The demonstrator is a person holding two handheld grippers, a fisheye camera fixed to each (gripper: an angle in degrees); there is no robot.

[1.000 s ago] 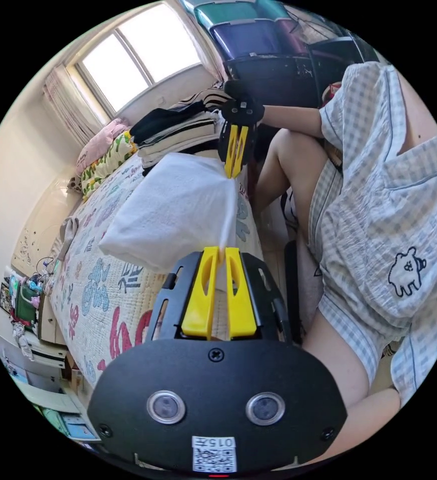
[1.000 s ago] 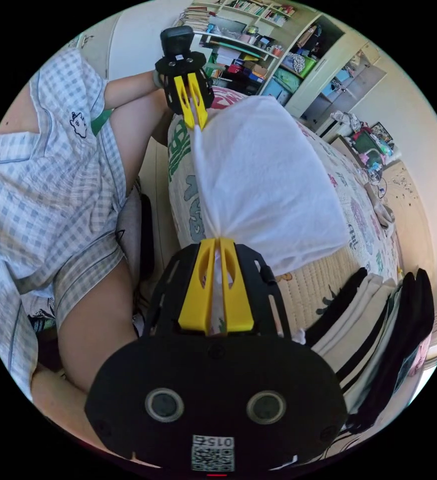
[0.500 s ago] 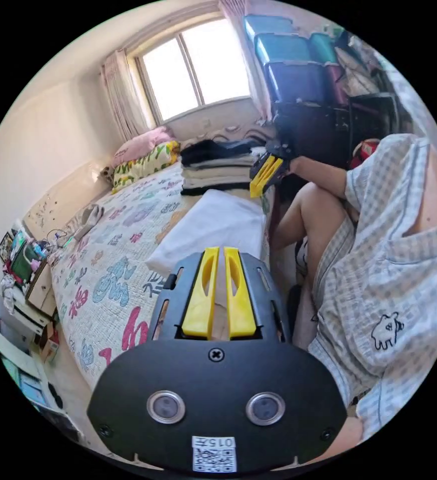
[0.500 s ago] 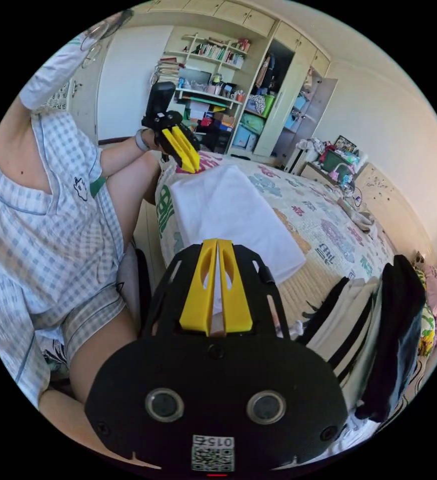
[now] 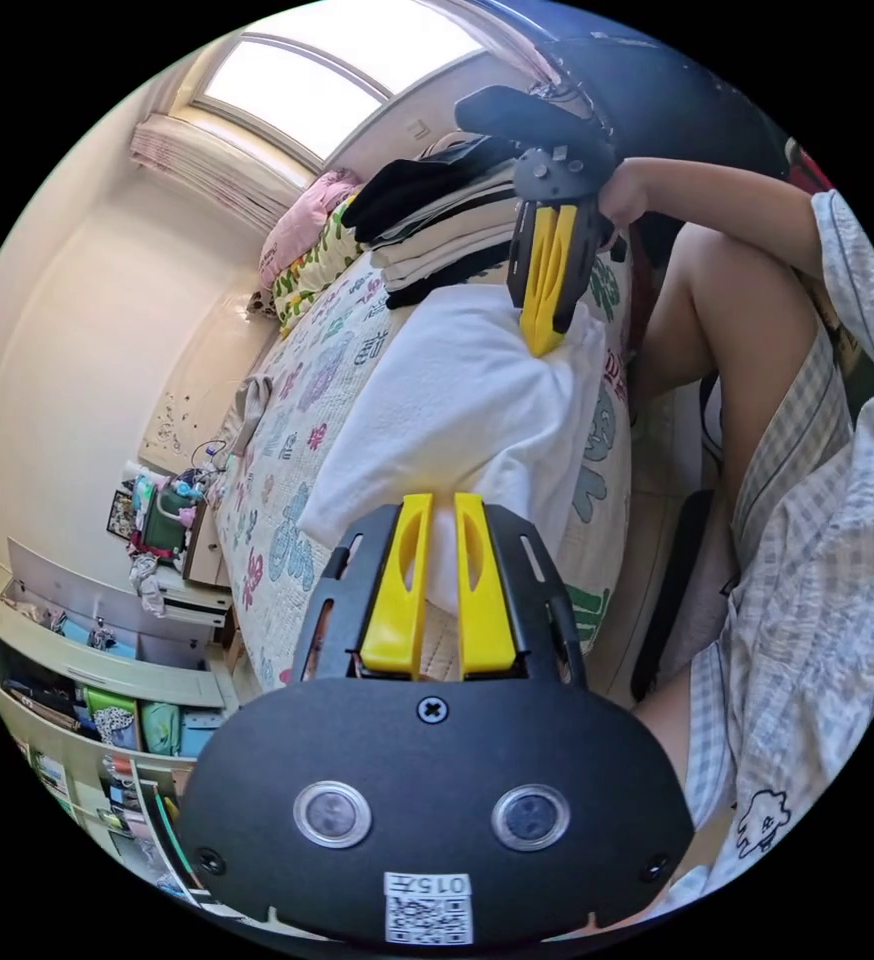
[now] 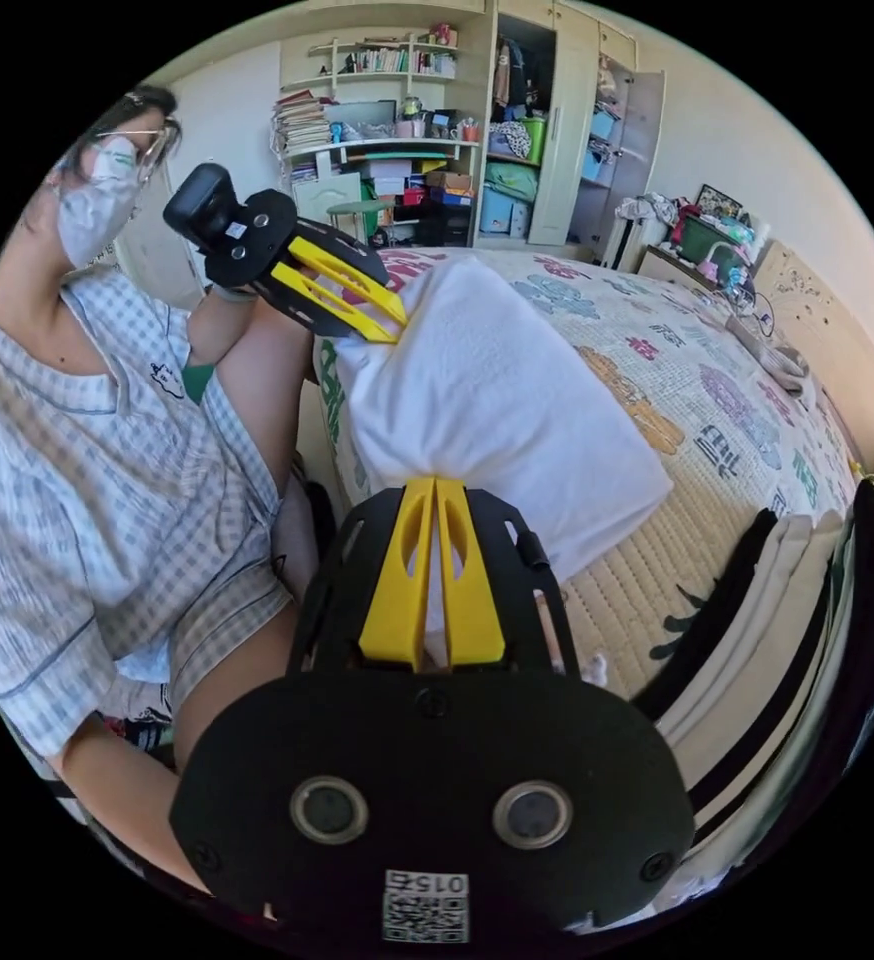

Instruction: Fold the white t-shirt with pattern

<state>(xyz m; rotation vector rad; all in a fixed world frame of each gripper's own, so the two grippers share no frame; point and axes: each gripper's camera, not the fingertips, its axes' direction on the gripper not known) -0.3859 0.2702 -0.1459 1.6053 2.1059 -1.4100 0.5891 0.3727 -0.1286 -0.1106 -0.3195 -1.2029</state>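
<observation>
White folded t-shirt (image 5: 457,410) lifted off bed (image 6: 717,400): left gripper (image 5: 441,500) & right gripper (image 6: 433,487) fingers clamped on near corners (final fold, prob.); next: lay flat.

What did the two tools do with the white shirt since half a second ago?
Half a second ago the folded white t-shirt lay flat on the bed, both tools off it. Now the left tool and right tool pinch its near corners again and lift that edge. The stack of folded clothes stayed put.
</observation>
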